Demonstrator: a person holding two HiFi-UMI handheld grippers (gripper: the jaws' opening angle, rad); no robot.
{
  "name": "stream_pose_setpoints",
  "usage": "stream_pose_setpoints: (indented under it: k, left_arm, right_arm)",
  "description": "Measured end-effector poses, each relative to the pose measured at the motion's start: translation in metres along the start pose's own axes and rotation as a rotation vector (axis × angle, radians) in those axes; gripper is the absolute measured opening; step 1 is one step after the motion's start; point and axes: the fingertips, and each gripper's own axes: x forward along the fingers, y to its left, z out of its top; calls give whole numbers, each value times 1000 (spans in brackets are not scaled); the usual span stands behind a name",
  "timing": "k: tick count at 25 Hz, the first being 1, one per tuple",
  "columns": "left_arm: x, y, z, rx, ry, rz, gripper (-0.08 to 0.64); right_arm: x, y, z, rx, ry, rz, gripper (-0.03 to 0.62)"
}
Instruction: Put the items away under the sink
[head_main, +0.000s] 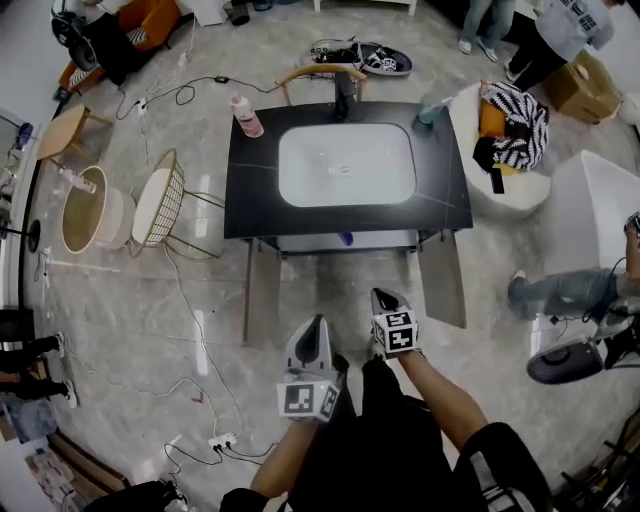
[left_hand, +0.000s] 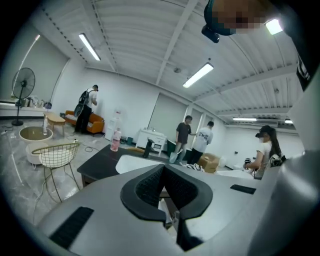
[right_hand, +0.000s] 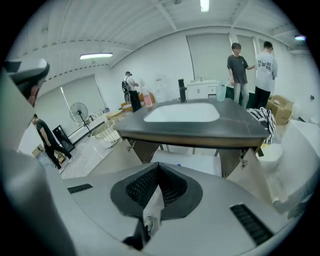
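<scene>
Label on pink bottle (head_main: 246, 115) is unreadably small.

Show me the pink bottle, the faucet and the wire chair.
pink bottle (head_main: 247, 118), head view, middle of its body.
faucet (head_main: 343, 102), head view, its black upright column.
wire chair (head_main: 173, 198), head view, its wire backrest.

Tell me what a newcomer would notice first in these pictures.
The black vanity counter with its white sink basin fills the middle of the head view, both cabinet doors below it swung open. A pink bottle stands at the counter's back left corner. Near the bottom, the left hand-held gripper and right hand-held gripper are held side by side, both shut and empty.
</scene>
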Motion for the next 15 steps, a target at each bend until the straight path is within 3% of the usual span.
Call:
stream_pose_setpoints:
  k: [7, 15]
  left_arm:
    - [-34, -19, 56, 14, -55, 5, 14]
    - [-77, -43, 88, 45, -72, -10, 14]
  right_arm:
    - [-102, 39, 102, -25, -223, 38, 11]
    - [-226, 82, 158, -16, -442, 100, 11]
